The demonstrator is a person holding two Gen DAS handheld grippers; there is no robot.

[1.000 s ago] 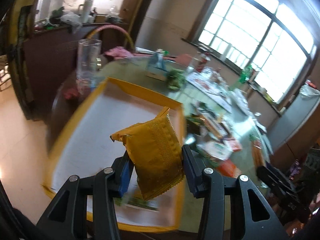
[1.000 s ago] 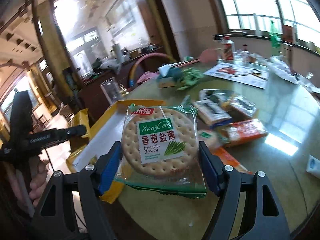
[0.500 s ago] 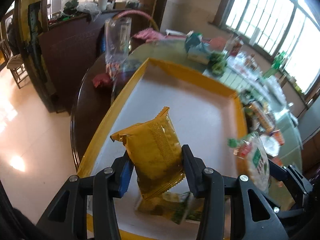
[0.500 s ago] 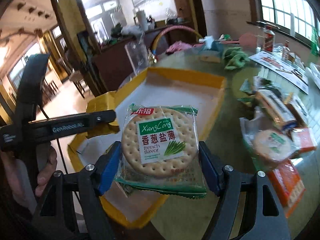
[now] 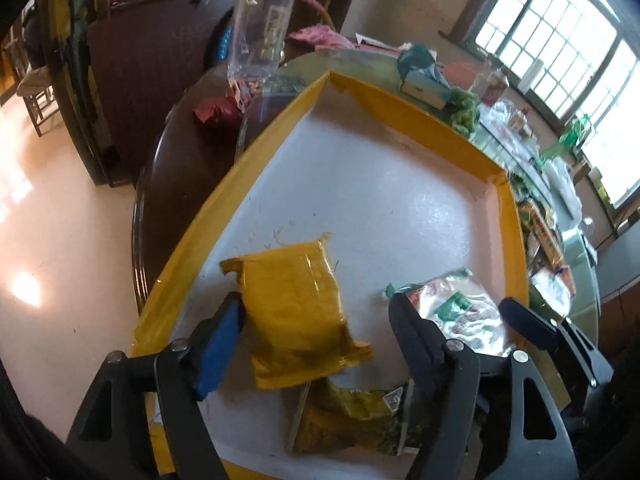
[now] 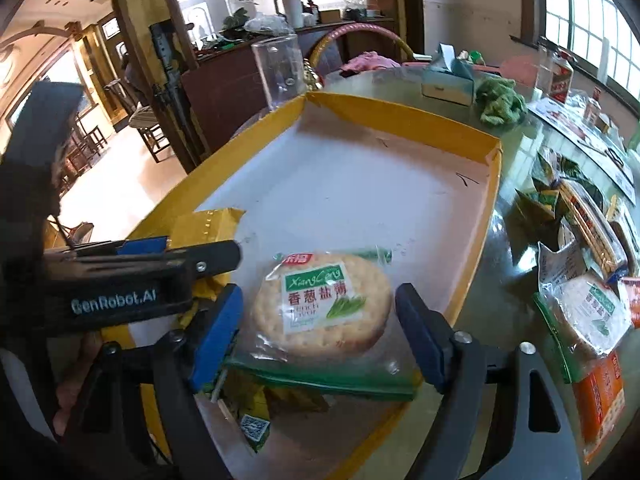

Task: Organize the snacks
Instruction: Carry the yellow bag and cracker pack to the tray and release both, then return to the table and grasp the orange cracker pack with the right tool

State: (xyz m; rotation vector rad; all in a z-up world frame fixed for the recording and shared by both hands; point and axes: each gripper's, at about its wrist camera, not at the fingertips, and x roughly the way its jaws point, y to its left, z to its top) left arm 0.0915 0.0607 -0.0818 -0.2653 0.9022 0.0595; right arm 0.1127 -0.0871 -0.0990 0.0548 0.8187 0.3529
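Note:
A yellow-rimmed tray (image 5: 276,132) with a white floor sits on the round table; it also shows in the right wrist view (image 6: 400,118). My left gripper (image 5: 316,328) is open. A yellow snack packet (image 5: 296,308) lies on the tray floor between its fingers, touching the left pad. My right gripper (image 6: 320,320) is open. A round cracker pack (image 6: 324,304) with a green label lies in the tray between its fingers, clear of both pads. It also shows in the left wrist view (image 5: 456,312). Another yellow-green packet (image 5: 352,420) lies at the tray's near edge.
A clear tumbler (image 6: 278,70) stands beyond the tray's far left corner. A tissue box (image 6: 448,76) and green cloth (image 6: 500,100) lie behind the tray. Several loose snack packs (image 6: 588,240) lie on the glass tabletop right of the tray. The table edge and floor are to the left.
Both grippers came down over the tray and opened. The yellow packet and the cracker pack left the pads and now lie on the tray floor.

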